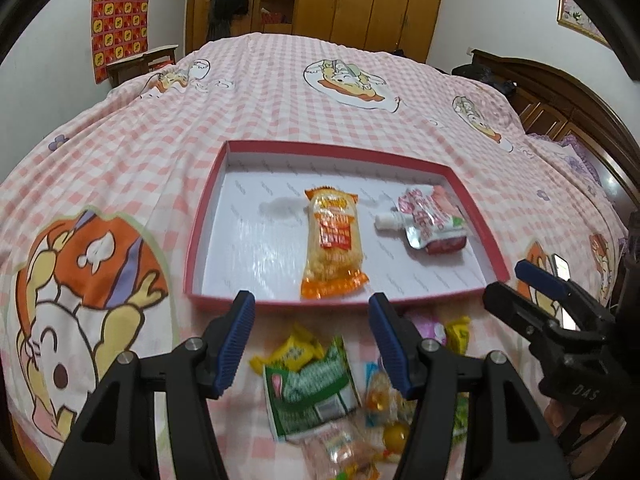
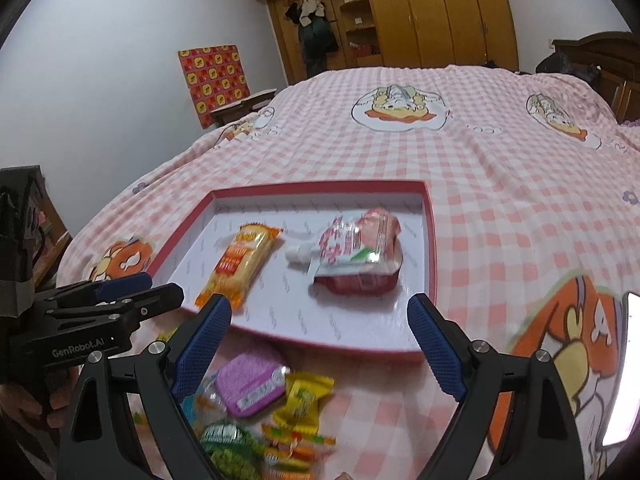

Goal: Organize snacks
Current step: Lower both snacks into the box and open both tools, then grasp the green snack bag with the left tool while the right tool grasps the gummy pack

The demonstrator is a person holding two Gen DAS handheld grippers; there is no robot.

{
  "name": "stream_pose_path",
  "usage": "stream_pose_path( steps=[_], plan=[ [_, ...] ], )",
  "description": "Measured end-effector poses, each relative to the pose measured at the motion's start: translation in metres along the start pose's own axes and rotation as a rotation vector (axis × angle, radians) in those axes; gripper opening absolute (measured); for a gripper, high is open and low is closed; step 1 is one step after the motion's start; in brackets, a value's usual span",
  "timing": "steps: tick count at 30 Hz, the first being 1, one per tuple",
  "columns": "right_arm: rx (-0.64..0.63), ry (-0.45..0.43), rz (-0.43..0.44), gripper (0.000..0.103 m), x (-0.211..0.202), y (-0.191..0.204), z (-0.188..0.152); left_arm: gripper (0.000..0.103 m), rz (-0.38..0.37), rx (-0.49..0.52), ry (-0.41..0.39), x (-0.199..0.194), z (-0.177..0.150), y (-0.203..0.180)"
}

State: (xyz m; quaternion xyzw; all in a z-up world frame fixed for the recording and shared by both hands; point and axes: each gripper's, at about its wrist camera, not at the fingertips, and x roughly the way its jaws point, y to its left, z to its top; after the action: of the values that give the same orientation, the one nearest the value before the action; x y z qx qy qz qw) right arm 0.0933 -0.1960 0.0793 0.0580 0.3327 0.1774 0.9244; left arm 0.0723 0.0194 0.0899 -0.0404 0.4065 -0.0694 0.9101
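A shallow red-rimmed tray [image 1: 208, 208] [image 2: 430, 240] lies on the pink checked bedsheet. Inside it are an orange snack packet [image 1: 334, 240] [image 2: 240, 264] and, to its right, a pink-and-white pouch with a white cap [image 1: 432, 220] [image 2: 356, 252]. In front of the tray sits a pile of loose snacks: a green packet [image 1: 312, 388] [image 2: 228, 444], a yellow one [image 1: 296, 354] [image 2: 304, 396] and a purple one [image 2: 250, 384]. My left gripper [image 1: 312, 300] [image 2: 160, 285] hovers open and empty over the pile. My right gripper [image 2: 320, 304] [image 1: 516, 284] hangs beside it, wide open and empty.
The bed fills the view, with the sheet [image 1: 280, 112] stretching far behind the tray. A lit phone [image 2: 624, 368] lies on the sheet at the right. A dark wooden headboard [image 1: 560, 96] and a wardrobe [image 2: 440, 12] stand at the back. A hand [image 2: 24, 400] holds the left gripper.
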Motion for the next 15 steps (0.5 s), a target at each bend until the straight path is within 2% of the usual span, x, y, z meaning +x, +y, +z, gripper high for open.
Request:
stream_pose_path(
  steps=[15],
  plan=[
    [0.006, 0.06, 0.014, 0.092, -0.013, 0.004, -0.033, 0.062, -0.009, -0.02, 0.057, -0.01, -0.033, 0.002]
  ],
)
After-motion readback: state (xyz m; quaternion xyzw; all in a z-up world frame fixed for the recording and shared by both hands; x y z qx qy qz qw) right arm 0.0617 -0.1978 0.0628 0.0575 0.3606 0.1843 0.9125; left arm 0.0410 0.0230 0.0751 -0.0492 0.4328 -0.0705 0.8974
